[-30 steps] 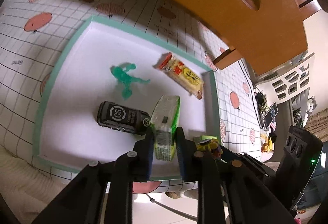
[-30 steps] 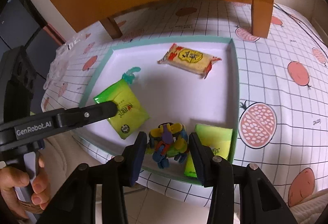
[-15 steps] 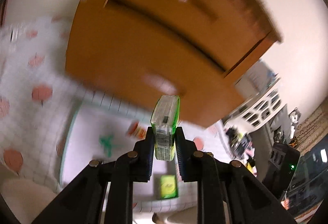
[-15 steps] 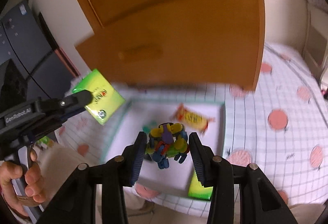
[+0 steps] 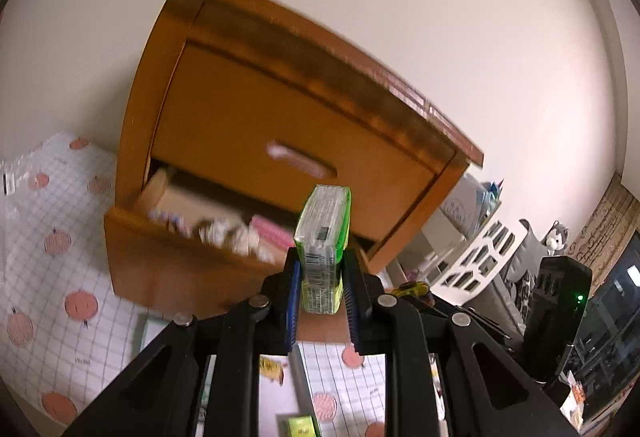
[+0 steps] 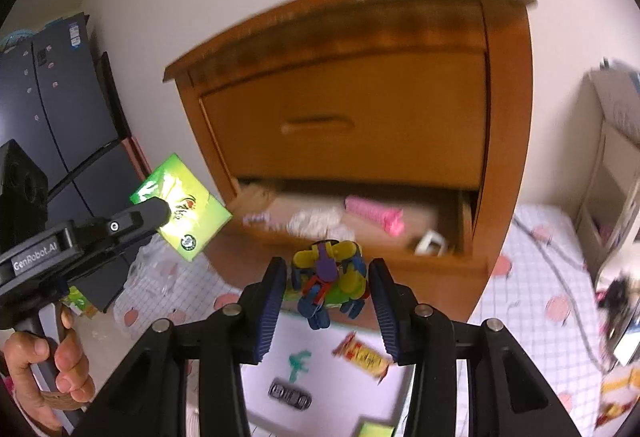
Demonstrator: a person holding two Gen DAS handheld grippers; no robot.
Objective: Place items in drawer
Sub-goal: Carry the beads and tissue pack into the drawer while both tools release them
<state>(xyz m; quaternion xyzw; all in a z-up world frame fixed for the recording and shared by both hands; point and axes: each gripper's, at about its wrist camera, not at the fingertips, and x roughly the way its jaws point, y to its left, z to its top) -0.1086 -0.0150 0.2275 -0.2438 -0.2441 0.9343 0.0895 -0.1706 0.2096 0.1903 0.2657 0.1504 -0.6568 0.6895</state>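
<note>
My left gripper (image 5: 321, 289) is shut on a green tissue pack (image 5: 325, 233), held upright in front of the wooden cabinet (image 5: 256, 117). The right wrist view shows the same pack (image 6: 182, 207) in the left gripper (image 6: 162, 212), off to the left. My right gripper (image 6: 326, 287) is shut on a multicoloured toy robot (image 6: 330, 279). Both are lifted before the open lower drawer (image 6: 352, 233), which holds a pink item (image 6: 374, 215) and white pieces. The drawer (image 5: 168, 237) lies ahead and left of the left gripper.
Below lies a white tray (image 6: 276, 353) with a yellow snack packet (image 6: 362, 355), a green figure (image 6: 298, 365), a dark can (image 6: 290, 395) and a green pack (image 6: 374, 430). A hand (image 6: 60, 369) grips the left tool's handle. A dark cabinet (image 6: 52, 109) stands at left, white shelves (image 5: 476, 257) at right.
Both grippers have risen from the tray with their loads, and now face the cabinet and its open drawer instead of looking down at the tray.
</note>
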